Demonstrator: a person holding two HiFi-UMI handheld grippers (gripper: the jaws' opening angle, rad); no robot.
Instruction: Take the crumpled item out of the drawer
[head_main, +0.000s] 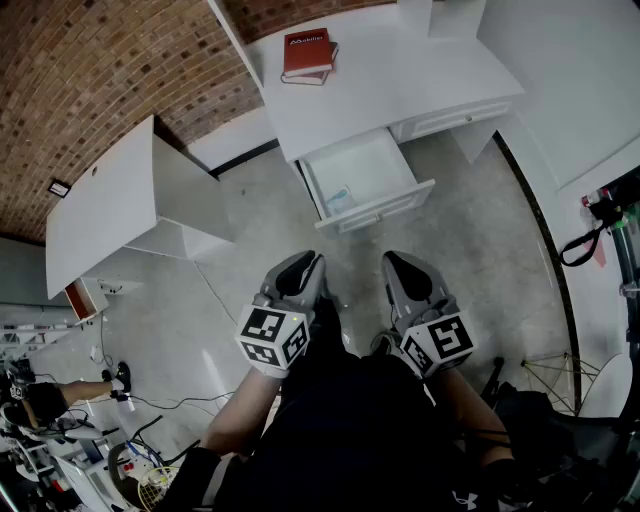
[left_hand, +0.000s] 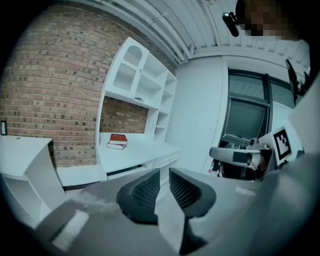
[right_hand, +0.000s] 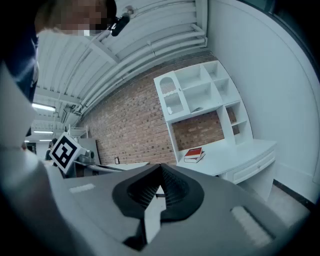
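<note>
The white desk's drawer (head_main: 378, 205) stands pulled out toward me. A small pale crumpled item (head_main: 340, 198) lies in its front left corner. Both grippers are held low in front of my body, well short of the drawer. My left gripper (head_main: 303, 268) (left_hand: 164, 176) has a narrow gap between its pads with nothing in it. My right gripper (head_main: 400, 270) (right_hand: 161, 172) has its fingertips touching and holds nothing. Both gripper views look over the desk from a distance, and the drawer's inside is hidden in them.
A red book (head_main: 308, 52) (left_hand: 118, 141) (right_hand: 194, 154) lies on the white desk (head_main: 400, 80), which has a shelf unit (right_hand: 200, 95) above it. A second white desk (head_main: 110, 200) stands to the left. Cables and equipment lie at the lower left and right edges.
</note>
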